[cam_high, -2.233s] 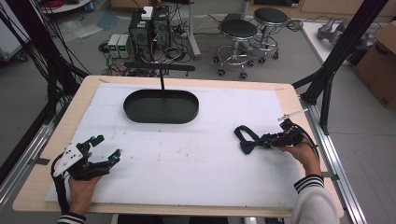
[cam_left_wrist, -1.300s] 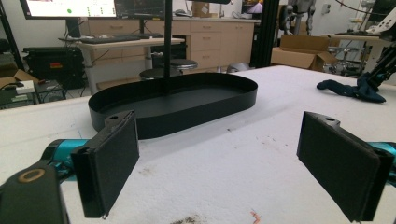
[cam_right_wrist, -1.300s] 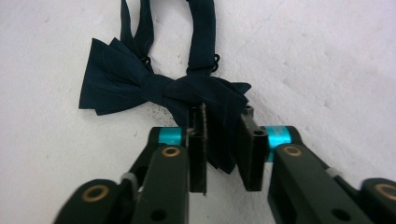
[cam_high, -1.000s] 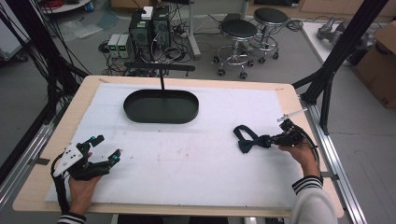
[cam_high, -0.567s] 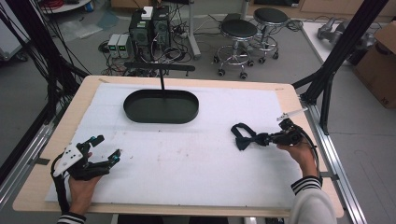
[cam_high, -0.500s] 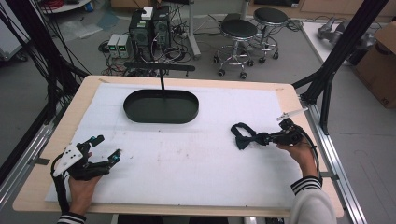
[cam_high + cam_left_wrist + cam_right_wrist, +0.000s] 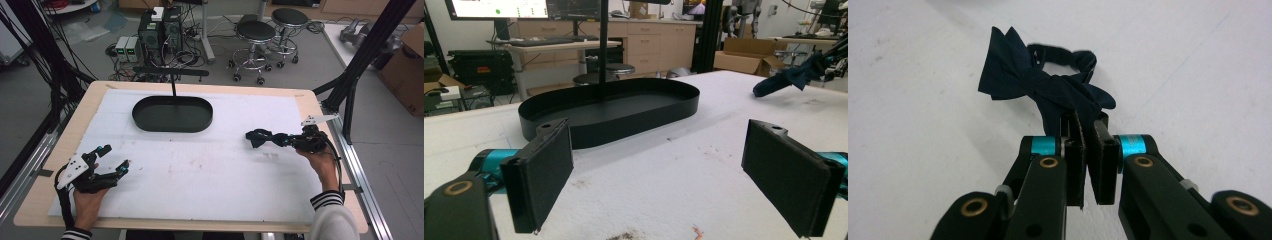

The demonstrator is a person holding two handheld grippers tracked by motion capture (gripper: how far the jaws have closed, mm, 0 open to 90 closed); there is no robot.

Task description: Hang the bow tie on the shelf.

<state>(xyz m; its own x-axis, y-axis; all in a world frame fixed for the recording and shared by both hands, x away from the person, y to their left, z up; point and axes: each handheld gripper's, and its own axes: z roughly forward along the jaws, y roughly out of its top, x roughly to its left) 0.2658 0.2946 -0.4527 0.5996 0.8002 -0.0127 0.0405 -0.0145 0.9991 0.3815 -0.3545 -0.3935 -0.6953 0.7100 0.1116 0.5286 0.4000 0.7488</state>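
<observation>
Black fingers (image 7: 1075, 165), teal collars, striped cuffs (image 7: 327, 198)

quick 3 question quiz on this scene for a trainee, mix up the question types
1. True or false: the right gripper is shut on the bow tie.
2. The left gripper has its jaws: A) wide open, B) shut on the tray, C) holding cloth.
3. Fill in: the black oval tray holds ____.

Key: 1 true; 2 A; 3 nothing, only a thin upright post rises at its far rim.

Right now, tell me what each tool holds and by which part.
The right tool is shut on one wing end of the dark bow tie. The left tool is open and holds nothing.
</observation>
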